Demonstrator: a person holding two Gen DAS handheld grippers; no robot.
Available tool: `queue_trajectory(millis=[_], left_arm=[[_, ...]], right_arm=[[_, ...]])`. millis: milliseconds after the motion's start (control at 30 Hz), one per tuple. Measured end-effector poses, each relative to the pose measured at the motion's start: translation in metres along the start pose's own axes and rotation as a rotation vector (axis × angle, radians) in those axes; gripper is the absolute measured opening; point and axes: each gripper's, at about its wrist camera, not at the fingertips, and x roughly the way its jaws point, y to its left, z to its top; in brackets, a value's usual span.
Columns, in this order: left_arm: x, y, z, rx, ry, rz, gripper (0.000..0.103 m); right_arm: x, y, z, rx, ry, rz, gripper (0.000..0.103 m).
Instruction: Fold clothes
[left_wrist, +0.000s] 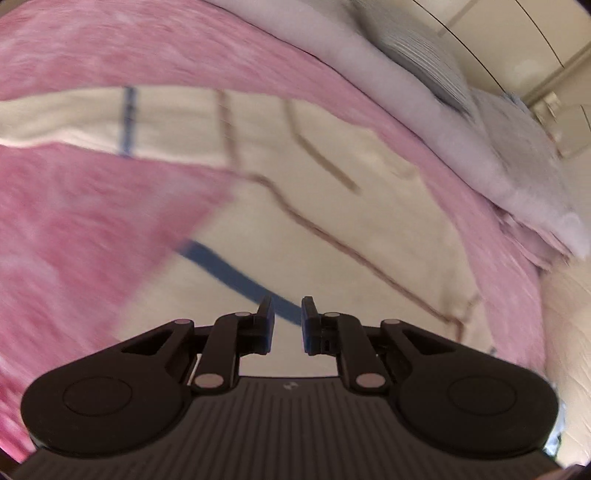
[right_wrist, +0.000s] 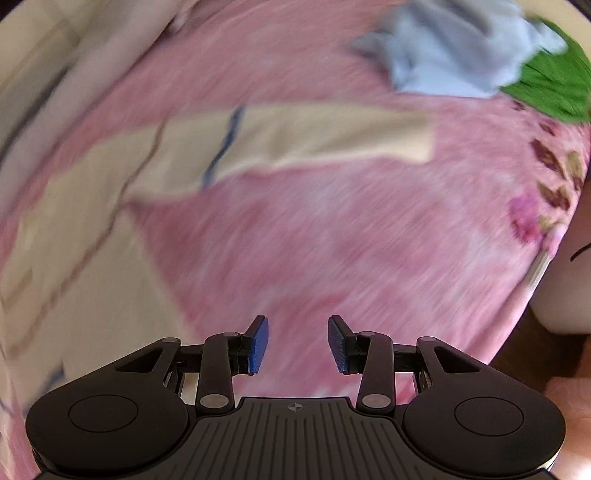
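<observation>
Left gripper (left_wrist: 287, 321): jaws narrow, empty — over cream garment (left_wrist: 332, 229).
Right gripper (right_wrist: 298, 343): jaws half-wide, empty.
Cream garment (right_wrist: 295, 136): 10–12 o'clock.
Pink bedspread (right_wrist: 369, 240): open ahead; edge at 3 o'clock.

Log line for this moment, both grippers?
left gripper: empty, over cream garment | right gripper: open, empty, over pink bedspread

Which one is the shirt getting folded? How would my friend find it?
Look at the big pink bedspread. Lying spread out flat on it is the cream shirt, with one long sleeve reaching toward a crumpled pale blue garment and a green cloth. Only the cream one has thin brown lines and a dark blue stripe.
</observation>
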Motion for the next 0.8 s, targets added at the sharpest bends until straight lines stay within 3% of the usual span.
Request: queue_trajectory(millis=[133,233,367,500,533,567,633,733,800], left_arm=[[0.014,-0.046,-0.028,-0.007,0.031,-0.005,0.010],[0.018,-0.075,-0.039,0.046,0.036,0.008,0.010],[0.017,-0.096,-0.047,0.101,0.020,0.043,0.010],[0.013,-0.101,-0.050,0.100,0.001,0.077,0.010],[0.012,-0.100,-0.050,0.094,-0.001,0.085,0.010],[0.010,-0.098,-0.051,0.091,-0.001,0.092,0.010],[0.006,-0.096,-0.052,0.087,-0.002,0.105,0.010],[0.000,-0.089,-0.055,0.097,0.000,0.112,0.010],[0.001,-0.080,-0.059,0.108,0.019,0.133,0.011]], right_arm=[[0.009,-0.074,0.050,0.299,-0.073,0.121,0.040],[0.029,-0.111,0.077,0.498,-0.095,0.204,0.040],[0.065,-0.136,0.097,0.703,-0.096,0.307,0.040],[0.098,-0.146,0.099,0.861,-0.081,0.330,0.039],[0.103,-0.148,0.099,0.893,-0.076,0.321,0.030],[0.104,-0.147,0.102,0.876,-0.078,0.303,0.005],[0.091,-0.138,0.117,0.716,-0.125,0.248,0.005],[0.059,-0.124,0.138,0.506,-0.277,0.210,0.005],[0.065,-0.122,0.149,0.459,-0.248,0.164,0.006]])
